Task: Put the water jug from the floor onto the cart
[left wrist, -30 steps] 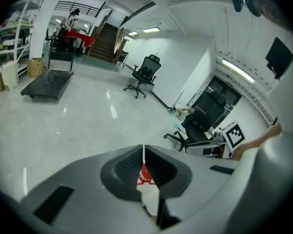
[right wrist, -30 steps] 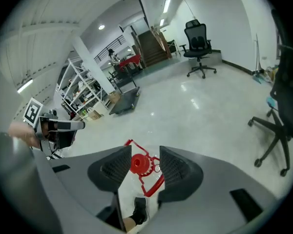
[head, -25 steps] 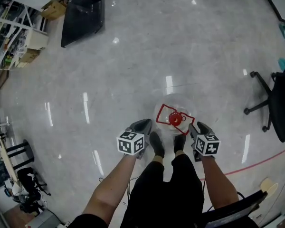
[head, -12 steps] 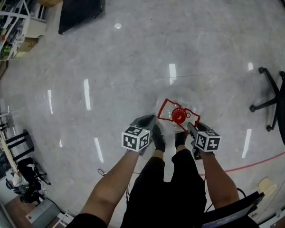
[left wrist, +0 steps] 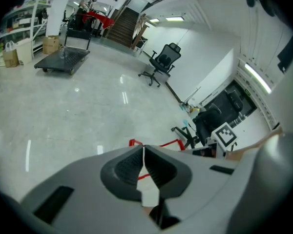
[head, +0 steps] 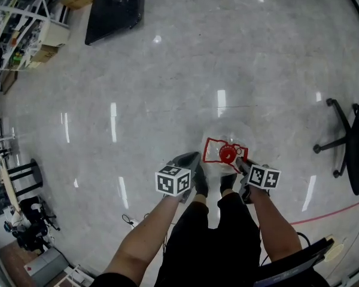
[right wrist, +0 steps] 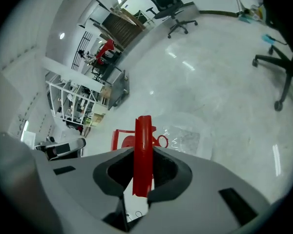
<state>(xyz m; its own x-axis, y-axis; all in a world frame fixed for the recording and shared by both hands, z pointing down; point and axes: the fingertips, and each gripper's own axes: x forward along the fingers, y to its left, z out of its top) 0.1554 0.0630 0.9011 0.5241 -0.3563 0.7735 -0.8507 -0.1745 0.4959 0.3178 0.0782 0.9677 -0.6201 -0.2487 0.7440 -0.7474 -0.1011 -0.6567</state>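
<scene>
Open floor [head: 167, 88] spreads from nine to one o'clock. The cart [head: 113, 11] lies well apart at eleven, its top edge cut off. The water jug [head: 227, 135] stands at twelve by the feet, its clear body faint, seemingly upright. The right tool [right wrist: 143, 156] is closing on the red handle [right wrist: 143, 128]; the left tool [left wrist: 143, 150] is clenched and empty.

Clear round water jug [head: 227, 137] standing upright on the glossy floor [head: 167, 88], red cap [head: 227, 155] and red handle [right wrist: 143, 130] on top, one handle bar between the closing jaws of my right hand-held gripper [right wrist: 143, 150], black flat cart [head: 113, 11] well apart across the floor
</scene>
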